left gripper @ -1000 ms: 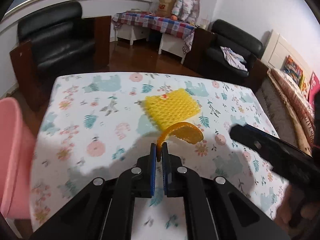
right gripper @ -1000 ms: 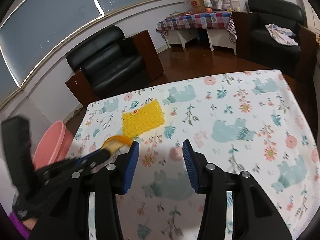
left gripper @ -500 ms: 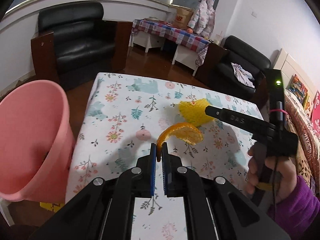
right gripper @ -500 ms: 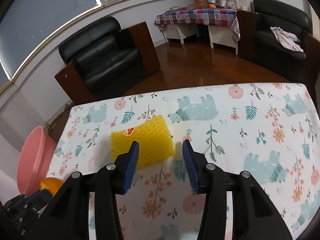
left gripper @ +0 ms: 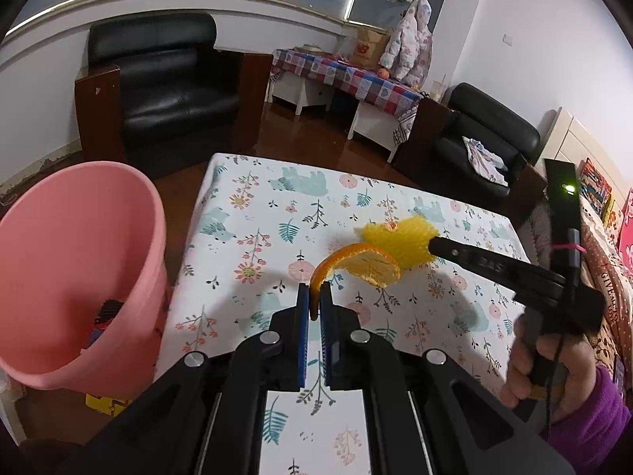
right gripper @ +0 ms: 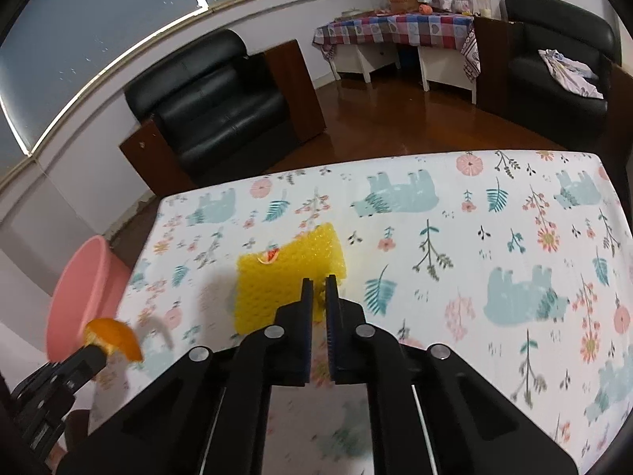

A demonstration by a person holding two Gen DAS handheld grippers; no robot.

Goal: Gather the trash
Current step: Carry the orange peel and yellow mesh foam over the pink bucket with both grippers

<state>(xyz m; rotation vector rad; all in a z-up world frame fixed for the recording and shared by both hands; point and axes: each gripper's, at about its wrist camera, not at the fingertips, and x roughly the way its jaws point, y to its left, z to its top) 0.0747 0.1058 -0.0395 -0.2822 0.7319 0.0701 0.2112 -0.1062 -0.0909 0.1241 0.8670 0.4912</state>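
Observation:
My left gripper [left gripper: 314, 297] is shut on an orange peel [left gripper: 362, 265] and holds it above the table's left part, to the right of the pink bin [left gripper: 75, 269]. The peel also shows in the right wrist view [right gripper: 112, 336]. My right gripper [right gripper: 319, 289] is shut on the near right edge of a yellow foam net sleeve [right gripper: 285, 277] that lies on the floral tablecloth [right gripper: 474, 245]. In the left wrist view the sleeve [left gripper: 399, 241] sits beyond the peel, with the right gripper's arm reaching onto it.
The pink bin stands off the table's left edge [right gripper: 85, 289] and holds some dark trash at its bottom [left gripper: 105, 312]. Black armchairs [left gripper: 166, 87] and a checked-cloth side table [left gripper: 348, 79] stand beyond the table. A sofa runs along the right.
My left gripper has carried the peel left toward the pink bin. My right gripper moved forward over the yellow sleeve and closed on its edge.

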